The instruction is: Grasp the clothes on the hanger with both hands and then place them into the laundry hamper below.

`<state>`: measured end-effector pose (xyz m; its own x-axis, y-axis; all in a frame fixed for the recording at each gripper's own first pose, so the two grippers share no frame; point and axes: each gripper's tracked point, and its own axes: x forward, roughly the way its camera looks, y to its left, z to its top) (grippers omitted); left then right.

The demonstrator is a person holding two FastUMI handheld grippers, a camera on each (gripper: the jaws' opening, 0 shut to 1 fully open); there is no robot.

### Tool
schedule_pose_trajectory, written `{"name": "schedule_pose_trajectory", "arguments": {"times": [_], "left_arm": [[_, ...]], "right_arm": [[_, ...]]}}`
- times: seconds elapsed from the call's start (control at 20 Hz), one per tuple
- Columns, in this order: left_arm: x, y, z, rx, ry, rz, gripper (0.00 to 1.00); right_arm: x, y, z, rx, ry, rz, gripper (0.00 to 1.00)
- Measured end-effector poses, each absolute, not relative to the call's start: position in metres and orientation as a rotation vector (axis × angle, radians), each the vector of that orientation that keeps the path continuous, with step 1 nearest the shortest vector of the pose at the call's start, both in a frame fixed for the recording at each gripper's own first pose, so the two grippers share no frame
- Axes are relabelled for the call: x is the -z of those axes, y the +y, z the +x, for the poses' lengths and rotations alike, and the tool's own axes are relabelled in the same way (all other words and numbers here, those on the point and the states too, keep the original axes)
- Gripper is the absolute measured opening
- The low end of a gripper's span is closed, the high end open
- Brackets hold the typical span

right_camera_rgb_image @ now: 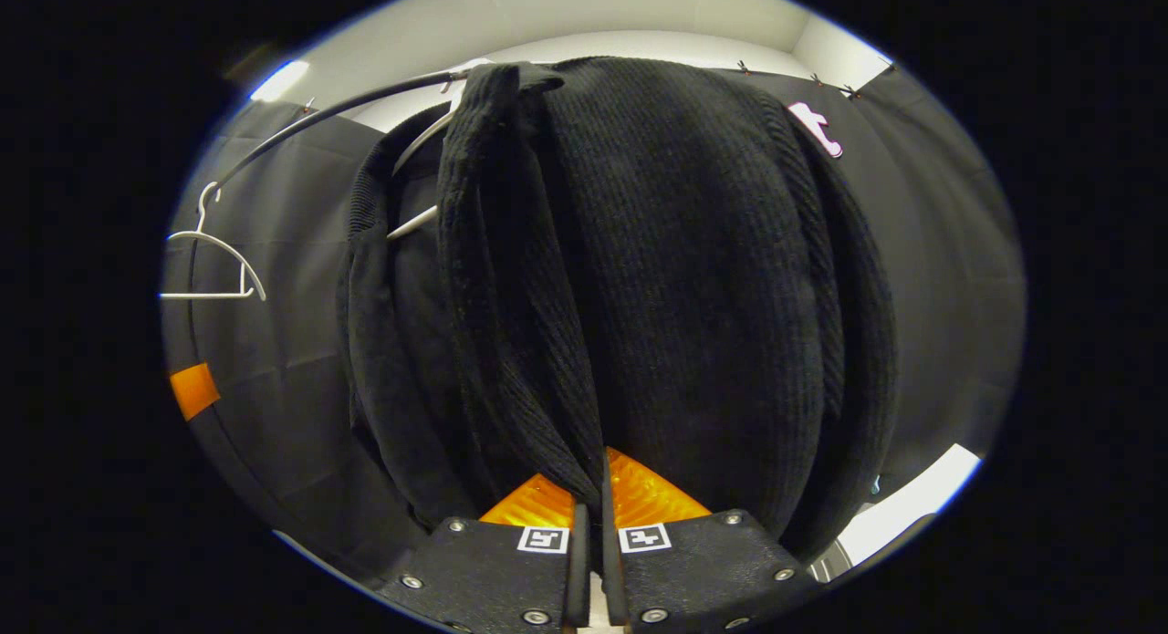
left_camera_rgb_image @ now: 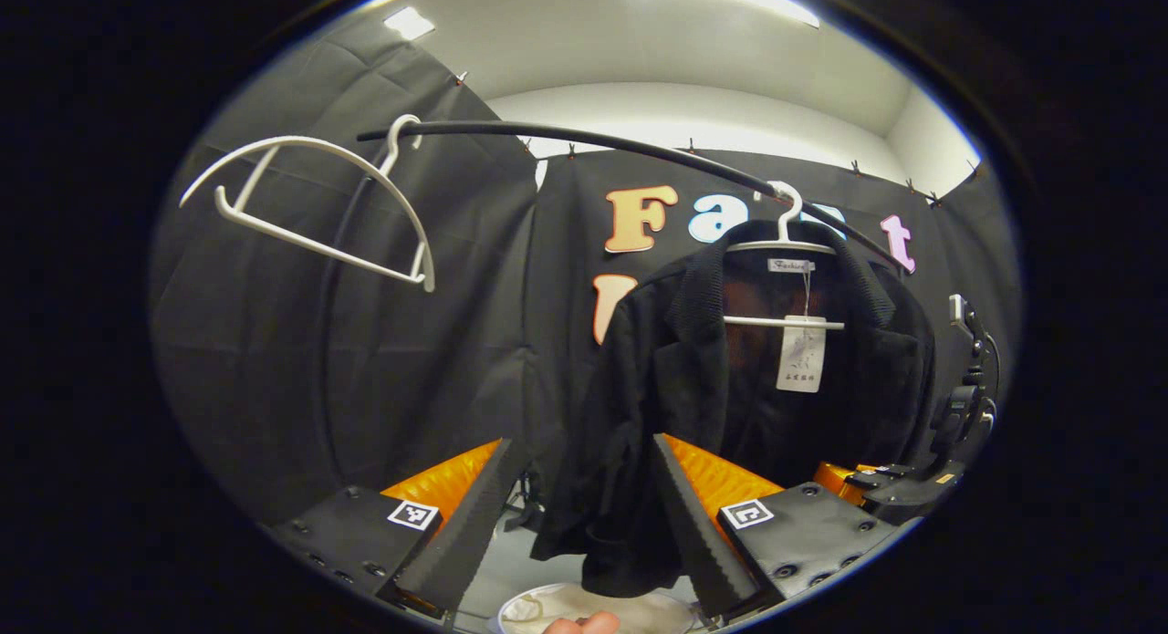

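Black jacket point(right_camera_rgb_image: 675, 278) — right tool point(right_camera_rgb_image: 591, 534) clamped

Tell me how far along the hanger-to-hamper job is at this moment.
Done: the right gripper is shut on the black jacket's knit edge. In hand: the left gripper is open in front of the jacket, not gripping. Left: the jacket hangs on its white hanger and must go into the hamper below.

left hand-held gripper point(left_camera_rgb_image: 584, 524): black screwed plates, square tag markers; right hand-held gripper point(right_camera_rgb_image: 591, 488) same.
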<state>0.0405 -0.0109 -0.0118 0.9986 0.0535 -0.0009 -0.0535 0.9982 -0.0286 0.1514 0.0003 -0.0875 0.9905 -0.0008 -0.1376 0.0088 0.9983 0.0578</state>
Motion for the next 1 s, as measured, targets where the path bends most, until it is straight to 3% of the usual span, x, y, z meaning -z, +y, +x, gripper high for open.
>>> {"name": "schedule_pose_trajectory", "arguments": {"times": [0.05, 0.1, 0.15, 0.25, 0.3, 0.35, 0.4, 0.45, 0.55, 0.7, 0.8, 0.85, 1.0], "left_arm": [[0.017, -0.019, 0.051, -0.013, 0.016, -0.035, 0.97], [0.021, -0.026, 0.061, 0.023, 0.029, -0.037, 0.94], [0.027, -0.033, 0.07, 0.056, 0.037, -0.034, 0.94], [0.041, -0.047, 0.089, 0.113, 0.049, -0.027, 0.97], [0.047, -0.057, 0.099, 0.141, 0.056, -0.024, 0.94], [0.056, -0.07, 0.106, 0.179, 0.067, -0.019, 0.94], [0.065, -0.083, 0.113, 0.213, 0.082, -0.014, 0.97], [0.07, -0.093, 0.121, 0.23, 0.082, -0.015, 0.95], [0.077, -0.109, 0.142, 0.235, 0.061, -0.015, 0.94], [0.095, -0.116, 0.16, 0.204, 0.056, 0.024, 1.0], [0.104, -0.113, 0.171, 0.172, 0.06, 0.028, 0.96], [0.107, -0.109, 0.178, 0.146, 0.061, 0.04, 0.89], [0.103, -0.084, 0.187, 0.064, 0.041, 0.014, 0.53]], "right_arm": [[0.085, 0.0, 0.145, 0.001, 0.134, 0.043, 0.04], [0.082, 0.0, 0.14, 0.003, 0.129, 0.025, 0.11], [0.078, -0.001, 0.133, 0.007, 0.121, 0.015, 0.03], [0.067, -0.005, 0.118, 0.051, 0.089, 0.029, 0.02], [0.06, 0.003, 0.112, 0.022, 0.065, 0.055, 0.08], [0.054, 0.004, 0.102, 0.017, 0.054, 0.065, 0.03], [0.052, 0.0, 0.095, 0.043, 0.051, 0.048, 0.1], [0.049, -0.006, 0.09, 0.068, 0.039, 0.023, 0.04], [0.041, -0.013, 0.081, 0.101, 0.018, 0.0, 0.04], [0.028, -0.019, 0.068, 0.131, -0.009, 0.019, 0.05], [0.021, -0.027, 0.066, 0.147, -0.022, 0.007, 0.05], [0.019, -0.031, 0.065, 0.155, -0.026, -0.004, 0.05], [0.018, -0.034, 0.063, 0.155, -0.026, -0.013, 0.05]]}}
